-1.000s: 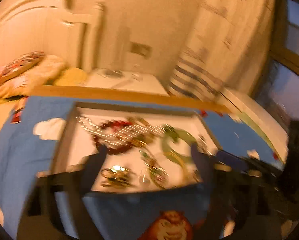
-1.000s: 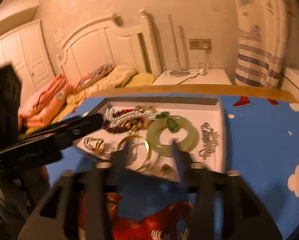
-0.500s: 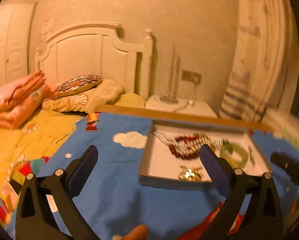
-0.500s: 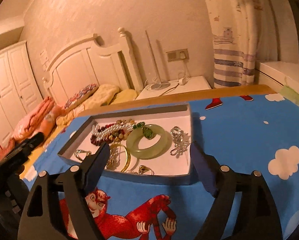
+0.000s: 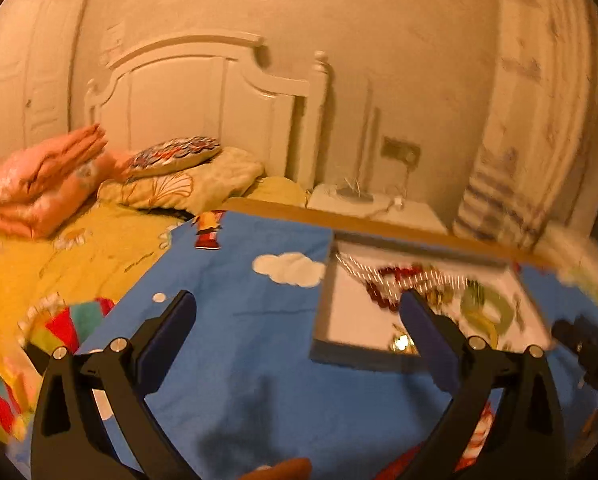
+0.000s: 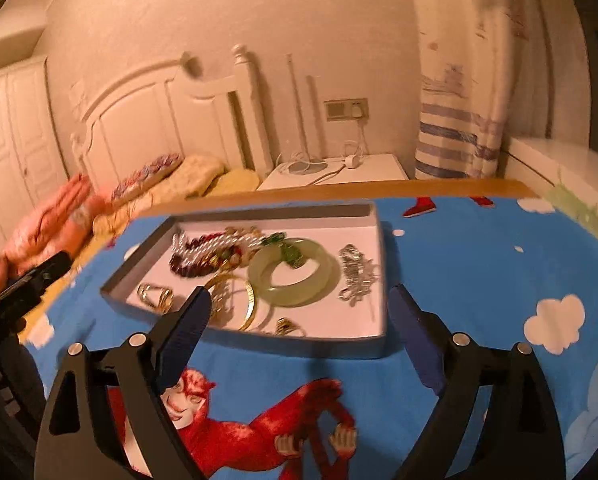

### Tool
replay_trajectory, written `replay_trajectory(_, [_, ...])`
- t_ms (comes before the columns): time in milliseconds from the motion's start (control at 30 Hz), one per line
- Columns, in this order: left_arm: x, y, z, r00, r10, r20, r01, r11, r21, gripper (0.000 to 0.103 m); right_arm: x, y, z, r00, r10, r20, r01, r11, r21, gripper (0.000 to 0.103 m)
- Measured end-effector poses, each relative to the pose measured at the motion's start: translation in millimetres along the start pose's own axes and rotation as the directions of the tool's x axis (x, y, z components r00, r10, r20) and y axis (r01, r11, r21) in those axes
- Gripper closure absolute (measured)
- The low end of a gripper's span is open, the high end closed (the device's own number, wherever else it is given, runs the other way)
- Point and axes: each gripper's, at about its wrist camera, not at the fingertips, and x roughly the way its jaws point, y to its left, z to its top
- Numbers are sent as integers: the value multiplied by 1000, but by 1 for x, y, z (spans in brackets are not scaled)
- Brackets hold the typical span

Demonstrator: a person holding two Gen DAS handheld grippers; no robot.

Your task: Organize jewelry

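Note:
A grey-rimmed white tray (image 6: 341, 350) lies on the blue cartoon cloth and holds jewelry: a pale green jade bangle (image 6: 293, 270), a pearl and dark red bead pile (image 6: 203, 254), a gold bangle (image 6: 247, 300), gold rings (image 6: 155, 296) and a silver chain (image 6: 357, 274). My right gripper (image 6: 299, 312) is open and empty, just in front of the tray's near rim. My left gripper (image 5: 297, 312) is open and empty, over the cloth left of the tray (image 5: 323, 300), its right finger overlapping the tray in view.
The blue cloth (image 6: 479, 264) covers a table with a wooden far edge (image 6: 419, 188). A bed with pillows (image 5: 171, 184) and folded pink bedding (image 5: 39, 188) lies to the left. A white nightstand (image 6: 335, 172) and a striped curtain (image 6: 455, 140) stand behind.
Both grippers have pulled back from over the tray and opened wide. The left one swung left, so the tray now sits to its right; the right one stays centred on it.

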Motion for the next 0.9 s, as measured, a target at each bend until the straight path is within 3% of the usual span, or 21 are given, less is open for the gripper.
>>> replay_trajectory(100, [4,-22,-8,999,-8,-32,11,996,93,2,3,9,-2,1000,-10,-20,10,1000,-20,17])
replay_trajectory(233, [4,-36,-15,998,-39,-45,45,990,135,2,4,13,-3,999,-36,-31,35,999,-38,17])
replay_trajectory(333, [6,-41,-18,998,-21,-64,31,987,159,2,8,13,-4,997,-56,-49,54,998,-36,17])
replay_trajectory(567, [22,-45,-22,987,8,-159,22,982,187,2,15,16,-5,992,-96,-82,91,994,-59,17])
replay_trajectory(900, [24,-42,-23,984,-2,-177,33,984,172,2,16,14,-5,990,-102,-93,98,994,-51,17])
